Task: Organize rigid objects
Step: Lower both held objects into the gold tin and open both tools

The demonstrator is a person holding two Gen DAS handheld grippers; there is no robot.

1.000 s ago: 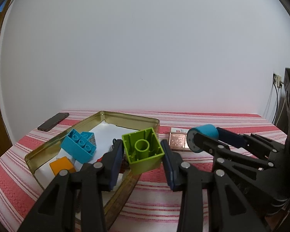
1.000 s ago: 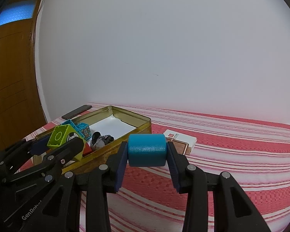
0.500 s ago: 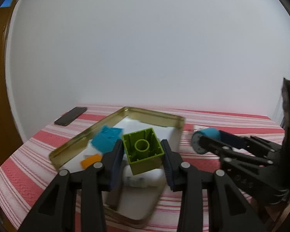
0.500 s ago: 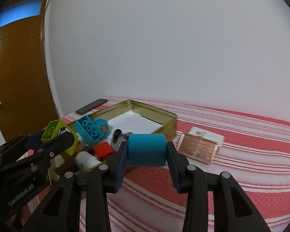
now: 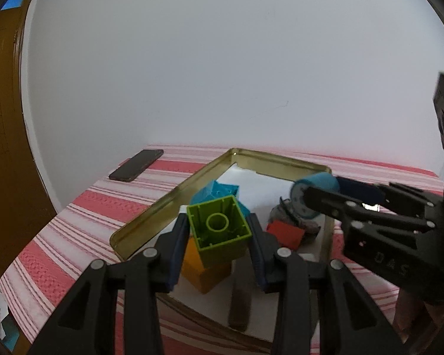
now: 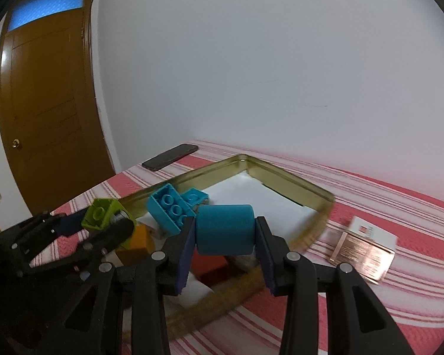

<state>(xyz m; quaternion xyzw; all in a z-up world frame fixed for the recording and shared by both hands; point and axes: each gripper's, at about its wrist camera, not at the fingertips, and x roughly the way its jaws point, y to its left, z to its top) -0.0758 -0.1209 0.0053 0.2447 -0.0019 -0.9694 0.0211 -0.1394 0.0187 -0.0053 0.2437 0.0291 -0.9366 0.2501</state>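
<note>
Left gripper (image 5: 219,230) is clamped on the green hollow block (image 5: 219,229), hanging over the orange block (image 5: 204,269) inside the gold tin (image 5: 151,216); right gripper (image 6: 225,233) pinches the teal cylinder (image 6: 225,229) above the tin's near corner. The risk: a release here lands on the blue brick (image 6: 168,207) pile and bounces out onto the striped table (image 6: 384,207)
</note>
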